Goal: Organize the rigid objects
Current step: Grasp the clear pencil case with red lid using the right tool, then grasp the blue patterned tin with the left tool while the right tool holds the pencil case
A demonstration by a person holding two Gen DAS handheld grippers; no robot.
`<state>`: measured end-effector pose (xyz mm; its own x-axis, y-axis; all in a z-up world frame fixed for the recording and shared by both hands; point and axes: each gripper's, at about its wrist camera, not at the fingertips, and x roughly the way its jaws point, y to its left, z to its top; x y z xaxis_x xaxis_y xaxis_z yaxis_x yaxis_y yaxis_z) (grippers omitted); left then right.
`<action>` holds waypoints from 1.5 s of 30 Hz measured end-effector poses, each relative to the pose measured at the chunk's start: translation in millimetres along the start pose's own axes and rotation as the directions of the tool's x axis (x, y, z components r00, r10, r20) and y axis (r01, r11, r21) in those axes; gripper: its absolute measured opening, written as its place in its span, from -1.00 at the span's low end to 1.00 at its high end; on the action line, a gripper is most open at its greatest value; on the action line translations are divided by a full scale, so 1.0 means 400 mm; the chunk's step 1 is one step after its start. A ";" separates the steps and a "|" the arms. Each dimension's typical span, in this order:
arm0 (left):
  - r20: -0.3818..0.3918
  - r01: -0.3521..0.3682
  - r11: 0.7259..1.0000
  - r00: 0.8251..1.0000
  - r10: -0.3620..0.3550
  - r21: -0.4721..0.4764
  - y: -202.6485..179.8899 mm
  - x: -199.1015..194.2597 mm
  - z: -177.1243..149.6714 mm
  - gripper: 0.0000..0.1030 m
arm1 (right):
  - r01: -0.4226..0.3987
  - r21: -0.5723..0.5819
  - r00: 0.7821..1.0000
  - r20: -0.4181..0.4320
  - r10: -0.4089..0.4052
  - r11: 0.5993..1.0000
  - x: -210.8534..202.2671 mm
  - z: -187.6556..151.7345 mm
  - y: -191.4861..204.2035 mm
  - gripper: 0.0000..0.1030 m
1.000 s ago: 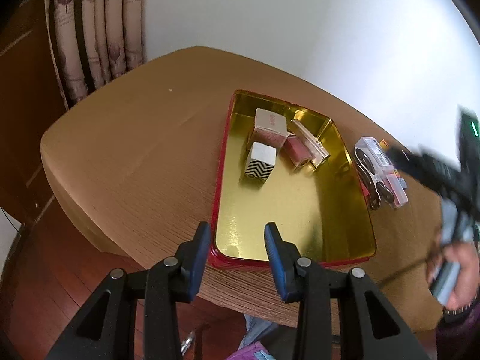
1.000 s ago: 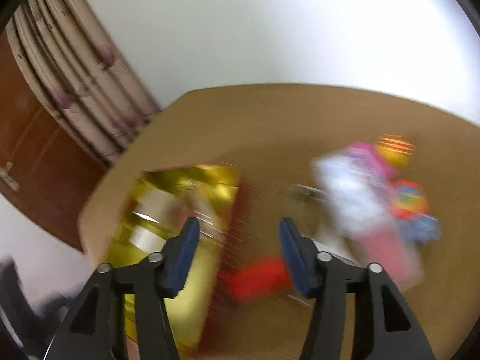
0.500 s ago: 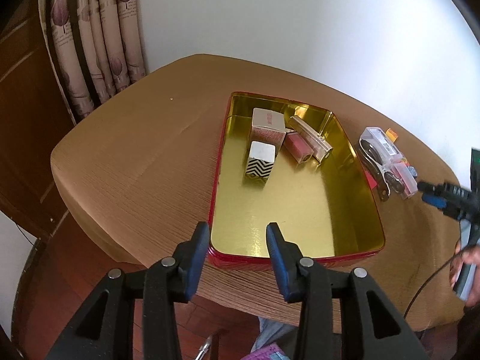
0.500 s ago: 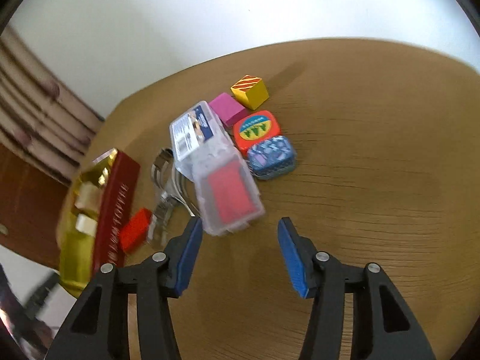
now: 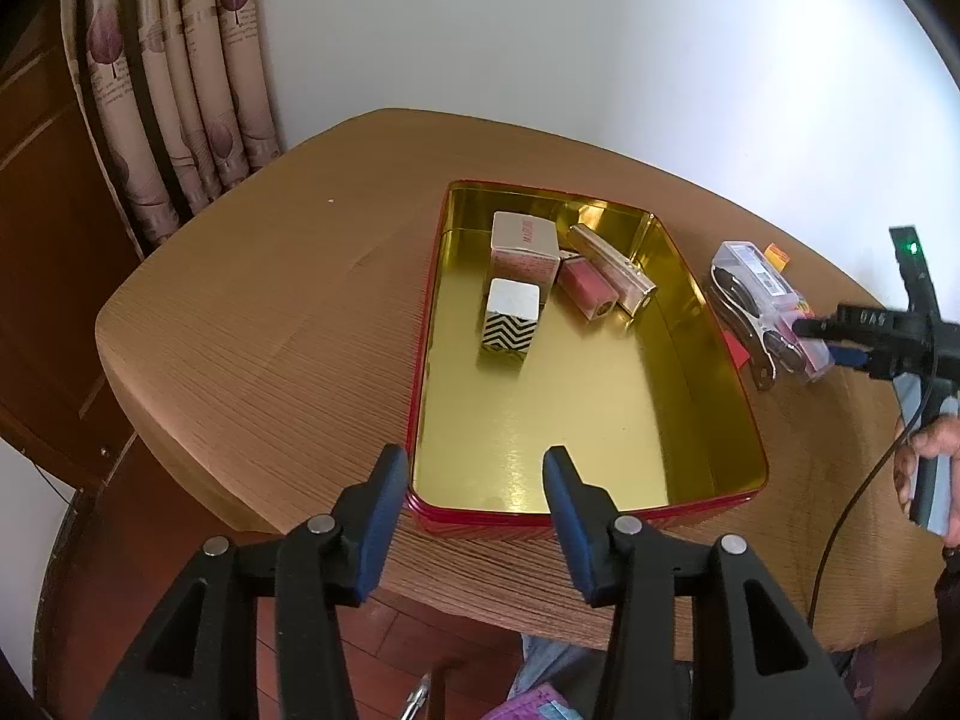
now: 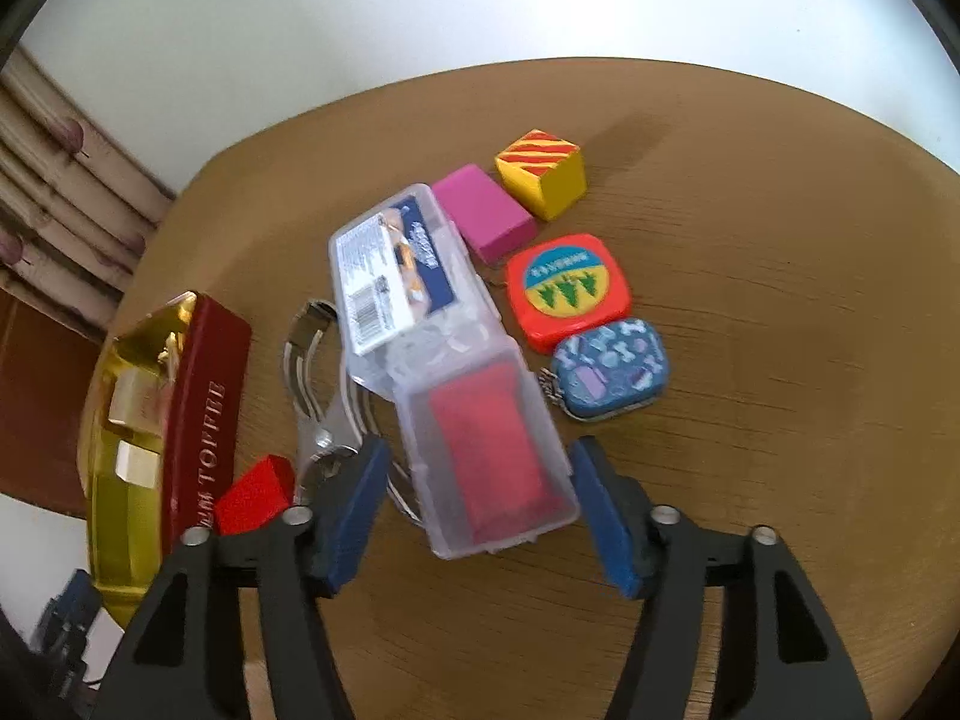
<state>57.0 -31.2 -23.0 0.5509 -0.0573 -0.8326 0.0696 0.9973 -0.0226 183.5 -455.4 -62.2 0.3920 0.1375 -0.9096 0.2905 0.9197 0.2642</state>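
A red tin with a gold inside (image 5: 708, 330) lies on the brown table and holds a zigzag cube (image 5: 510, 321), a pink box (image 5: 522, 246) and two tubes (image 5: 612, 270). My left gripper (image 5: 474, 486) is open and empty over the tin's near edge. My right gripper (image 6: 474, 510) is open, its fingers on either side of the near end of a clear plastic case (image 6: 450, 372) with red contents; the case also shows in the left wrist view (image 5: 768, 294). The tin (image 6: 204, 414) lies to its left.
Around the case lie a metal clip tool (image 6: 318, 402), a red block (image 6: 252, 495), a magenta block (image 6: 483, 219), a yellow striped cube (image 6: 540, 171), an orange tape measure (image 6: 567, 288) and a blue patterned one (image 6: 612, 369). A curtain (image 5: 168, 90) hangs behind the table.
My right gripper has swung from the tin to the cluster of objects and closed in on the clear case. My left gripper has stayed over the tin's near edge, drawing back slightly.
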 end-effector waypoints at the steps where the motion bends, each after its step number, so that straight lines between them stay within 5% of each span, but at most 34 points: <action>1: 0.000 -0.002 1.000 1.000 0.002 0.002 0.000 0.000 -0.001 -0.07 | 0.008 -0.006 1.000 0.003 -0.008 1.000 -0.002 0.003 0.005 0.36; 8: 0.001 -0.010 1.000 1.000 0.010 0.014 -0.005 0.002 -0.002 -0.04 | 0.081 -0.059 0.995 -0.051 -0.084 0.995 0.042 0.011 0.033 0.33; 13: 0.003 -0.024 0.999 1.000 0.024 0.035 -0.015 0.003 -0.004 -0.01 | 0.125 -0.091 0.988 -0.077 -0.132 0.988 0.060 0.015 0.039 0.03; 21: 0.004 -0.023 0.999 1.000 0.023 0.037 -0.013 0.004 -0.003 -0.01 | 0.182 -0.190 0.975 -0.092 -0.202 0.965 0.056 -0.007 0.049 0.05; 28: 0.060 0.041 0.998 0.997 -0.044 0.047 -0.020 -0.044 -0.001 -0.01 | 0.106 -0.099 0.994 -0.010 -0.107 0.989 -0.077 -0.119 -0.080 0.04; 33: 0.073 0.108 0.988 0.990 -0.117 0.110 -0.078 -0.091 0.002 -0.01 | 0.203 -0.047 0.978 0.063 -0.200 0.978 -0.186 -0.236 -0.241 0.04; 38: 0.031 0.168 0.948 0.983 -0.183 0.272 -0.230 -0.116 0.012 -0.01 | 0.252 0.021 0.965 0.069 -0.253 0.968 -0.236 -0.280 -0.412 0.04; 45: -0.084 0.392 0.799 0.913 -0.399 0.455 -0.522 -0.072 0.107 -0.01 | 0.227 0.045 0.964 0.135 -0.231 0.973 -0.254 -0.301 -0.468 0.04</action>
<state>62.4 -239.7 29.3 0.4050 -0.4468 -0.7977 0.6503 0.7540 -0.0922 -15.9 -597.2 -58.1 0.4286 -0.1295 -0.8942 0.4110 0.9093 0.0653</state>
